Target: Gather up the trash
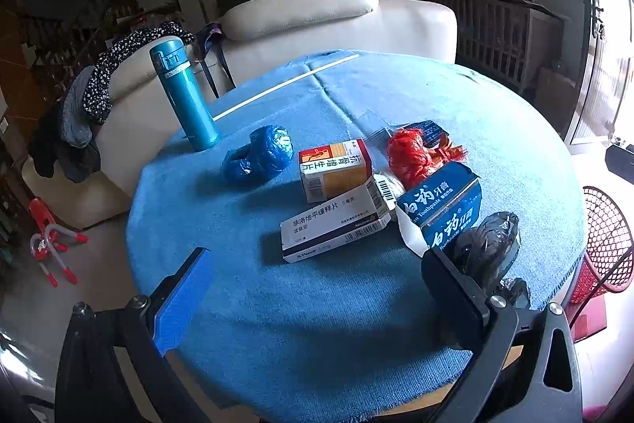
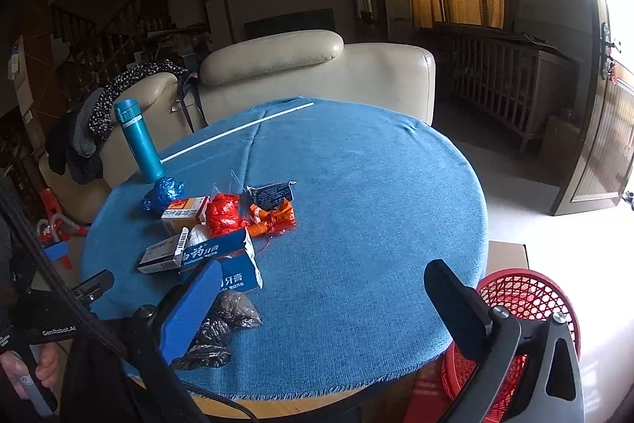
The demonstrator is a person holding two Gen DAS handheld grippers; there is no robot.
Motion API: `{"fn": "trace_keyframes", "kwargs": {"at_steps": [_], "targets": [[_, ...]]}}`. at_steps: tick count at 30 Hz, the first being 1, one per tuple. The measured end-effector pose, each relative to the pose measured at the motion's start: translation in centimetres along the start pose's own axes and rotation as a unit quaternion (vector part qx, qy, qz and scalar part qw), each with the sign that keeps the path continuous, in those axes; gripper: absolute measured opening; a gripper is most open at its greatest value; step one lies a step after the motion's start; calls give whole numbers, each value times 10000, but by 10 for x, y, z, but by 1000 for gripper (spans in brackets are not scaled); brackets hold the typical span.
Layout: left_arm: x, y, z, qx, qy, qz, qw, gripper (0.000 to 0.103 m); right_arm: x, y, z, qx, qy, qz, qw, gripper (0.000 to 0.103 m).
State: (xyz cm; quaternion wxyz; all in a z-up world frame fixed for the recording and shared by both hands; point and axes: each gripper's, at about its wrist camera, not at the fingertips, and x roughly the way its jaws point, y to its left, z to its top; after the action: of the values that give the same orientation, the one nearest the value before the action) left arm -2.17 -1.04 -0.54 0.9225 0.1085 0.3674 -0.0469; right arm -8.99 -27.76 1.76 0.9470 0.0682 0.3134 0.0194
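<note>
A round desk point(image 1: 277, 324) under a blue woven cloth carries a cluster of trash at the centre of the left wrist frame. A crumpled blue plastic bag point(image 1: 257, 155) lies left of an orange-and-white medicine box point(image 1: 335, 171). A white medicine box with barcodes point(image 1: 337, 226) lies flat just below it, touching a torn blue toothpaste carton point(image 1: 440, 209) with white lettering. A knotted red plastic bag point(image 1: 410, 153) sits above the carton. A crumpled black plastic bag point(image 1: 487, 248) lies at lower right, right behind the right finger of the left gripper point(image 1: 317, 284), whose jaws stand wide apart and hold nothing. A teal metal flask point(image 1: 184, 94) stands upright at upper left. In the right wrist frame, the right gripper point(image 2: 321, 292) is likewise spread wide and empty, with a red mesh plastic basket point(image 2: 527, 300) at lower right beside the desk edge.
</note>
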Motion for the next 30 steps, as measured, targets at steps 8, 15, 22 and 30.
{"fn": "trace_keyframes", "kwargs": {"at_steps": [8, 15, 22, 30], "targets": [[2, -2, -1, 38, 38, -46, 10000, 103, 3, -5, -1, 110, 51, 34, 9999, 103], [5, -5, -2, 79, 99, -112, 9999, 103, 9, -8, -3, 146, 128, 30, 9998, 103], [9, -10, -3, 115, 176, -301, 9993, 103, 15, -10, -5, 187, 186, 44, 9996, 103], [28, -15, -10, -198, 604, -1353, 9888, 103, 24, -20, -9, 329, 281, 69, 9990, 103]]}}
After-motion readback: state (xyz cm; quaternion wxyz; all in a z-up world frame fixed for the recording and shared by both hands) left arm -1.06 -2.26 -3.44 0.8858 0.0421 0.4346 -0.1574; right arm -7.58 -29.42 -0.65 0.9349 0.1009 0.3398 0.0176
